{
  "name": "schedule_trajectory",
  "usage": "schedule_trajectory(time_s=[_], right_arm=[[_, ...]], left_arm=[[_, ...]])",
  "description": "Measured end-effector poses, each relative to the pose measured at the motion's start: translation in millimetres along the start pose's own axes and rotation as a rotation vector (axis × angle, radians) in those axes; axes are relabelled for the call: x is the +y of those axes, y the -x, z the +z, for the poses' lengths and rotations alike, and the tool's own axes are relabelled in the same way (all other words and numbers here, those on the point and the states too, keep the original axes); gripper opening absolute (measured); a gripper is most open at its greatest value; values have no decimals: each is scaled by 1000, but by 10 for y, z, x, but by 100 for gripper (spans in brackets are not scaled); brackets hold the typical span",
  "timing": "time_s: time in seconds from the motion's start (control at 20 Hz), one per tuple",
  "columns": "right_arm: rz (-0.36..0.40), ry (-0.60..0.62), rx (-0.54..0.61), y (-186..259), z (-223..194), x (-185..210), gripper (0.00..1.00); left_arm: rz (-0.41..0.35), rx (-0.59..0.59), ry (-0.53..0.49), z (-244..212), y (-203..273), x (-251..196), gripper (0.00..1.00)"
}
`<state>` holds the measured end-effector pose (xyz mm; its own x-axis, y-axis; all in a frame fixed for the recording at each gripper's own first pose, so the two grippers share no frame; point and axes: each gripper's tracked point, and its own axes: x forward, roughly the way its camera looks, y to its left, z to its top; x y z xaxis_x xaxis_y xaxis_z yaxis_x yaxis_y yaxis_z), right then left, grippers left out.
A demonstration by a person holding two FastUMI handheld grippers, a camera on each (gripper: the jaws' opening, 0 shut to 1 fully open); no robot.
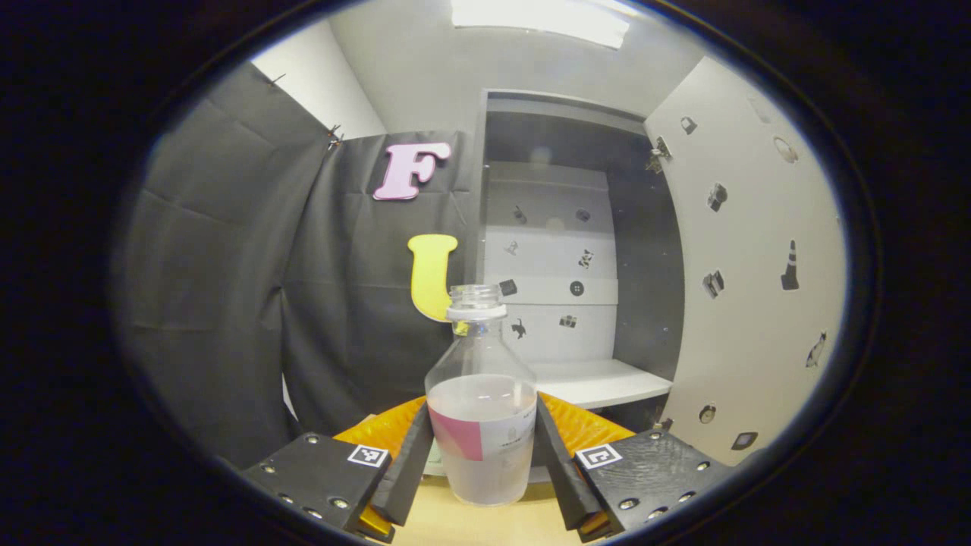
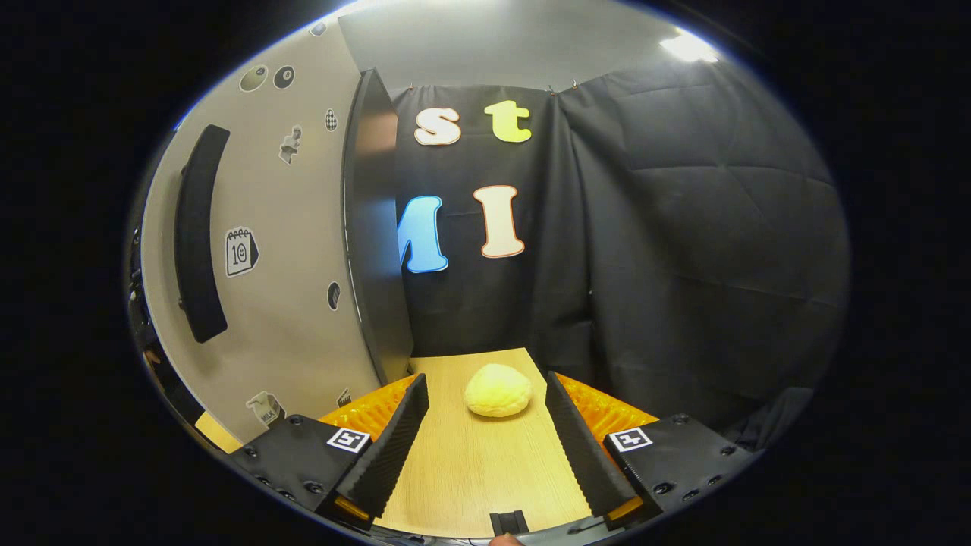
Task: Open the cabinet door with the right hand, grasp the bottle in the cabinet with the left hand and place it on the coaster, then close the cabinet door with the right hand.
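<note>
In the left gripper view, the left gripper [image 1: 482,455] is seen with its fingers [image 1: 413,466] set against either side of the bottle [image 1: 481,425], which is held upright between them at its lower body. The bottle is clear, uncapped and partly filled with a pale liquid, and a band of label runs round it where the fingers meet it. Its base appears just above, or perhaps on, the wooden bench [image 1: 470,523]; which of the two cannot be told. Behind the bottle the cabinet [image 1: 576,227] stands open, its white shelf [image 1: 599,379] bare, and the cabinet door [image 1: 758,258] is swung out to the right, dotted with small stickers.

In the right gripper view, the right gripper [image 2: 483,447] is seen with its fingers [image 2: 394,447] spread wide and nothing between them. Beyond them, on the bench [image 2: 470,470], a round yellow bun-like object [image 2: 498,390] lies apart from the fingers. To the left the outer face of the door [image 2: 273,250] is seen with its long dark handle [image 2: 199,235].

The door is judged to be already opened and the bottle already taken from the cabinet. What remains is judged to be setting the bottle on the coaster, which cannot be made out with certainty, then releasing it and closing the door with the right gripper.
</note>
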<state>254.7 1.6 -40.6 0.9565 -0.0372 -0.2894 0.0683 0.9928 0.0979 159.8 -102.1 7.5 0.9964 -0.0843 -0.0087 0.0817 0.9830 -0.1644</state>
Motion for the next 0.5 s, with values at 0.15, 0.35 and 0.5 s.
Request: schedule_trajectory(time_s=[0.15, 0.35, 0.5], right_arm=[[-8, -1, -11, 62, 24, -16, 99], [-16, 1, -18, 136, 41, -9, 99], [-22, 18, -19, 183, 33, 24, 95]], left_arm=[[20, 1, 19, -175, 220, 161, 72], [51, 3, 21, -465, 478, 349, 72], [66, 30, 35, -816, 640, 423, 77]])
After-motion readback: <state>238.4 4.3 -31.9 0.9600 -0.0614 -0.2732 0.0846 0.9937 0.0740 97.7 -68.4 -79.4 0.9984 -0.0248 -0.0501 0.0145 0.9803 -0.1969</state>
